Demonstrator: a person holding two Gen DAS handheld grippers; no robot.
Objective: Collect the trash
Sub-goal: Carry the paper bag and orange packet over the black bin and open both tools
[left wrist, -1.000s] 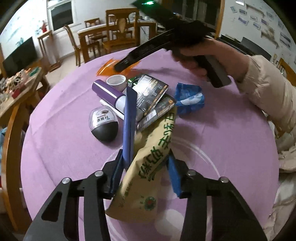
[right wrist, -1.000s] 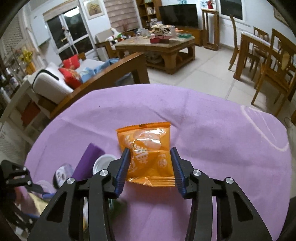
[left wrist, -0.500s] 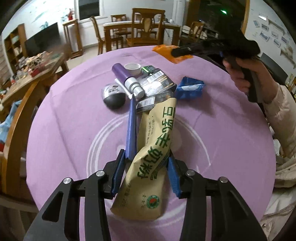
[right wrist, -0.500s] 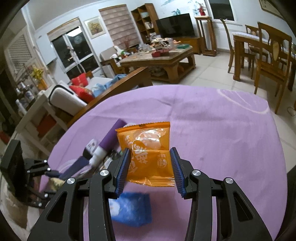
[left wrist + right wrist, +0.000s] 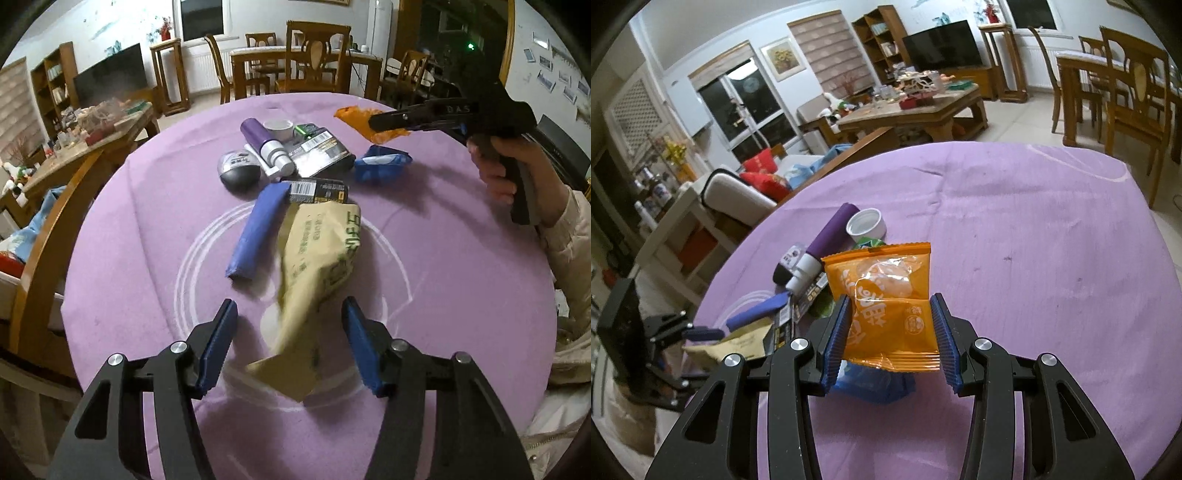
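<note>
- Left wrist view: our left gripper [image 5: 288,341] hangs above the purple tablecloth [image 5: 461,295] with its blue-padded jaws spread wide. A tan paper bag [image 5: 317,266] with green lettering sits between them, blurred, and seems to touch neither pad, so we judge it released.
- To the bag's left lies a blue tube [image 5: 258,230]. Beyond it is a cluster of trash: a purple bottle [image 5: 264,144], a grey egg-shaped container [image 5: 238,171], dark packets [image 5: 319,147] and a blue pouch [image 5: 382,168].
- To regrip the bag well, we should close low on its narrow neck and keep the tube out of the jaws.
- At upper right, a hand [image 5: 496,166] holds our right gripper's handle level above the table.
- Right wrist view: our right gripper [image 5: 892,334] clamps an orange snack packet [image 5: 886,295] by its lower half, lifted clear of the cloth.
- We should keep that squeeze steady while carrying it; no bin is in sight.
</note>
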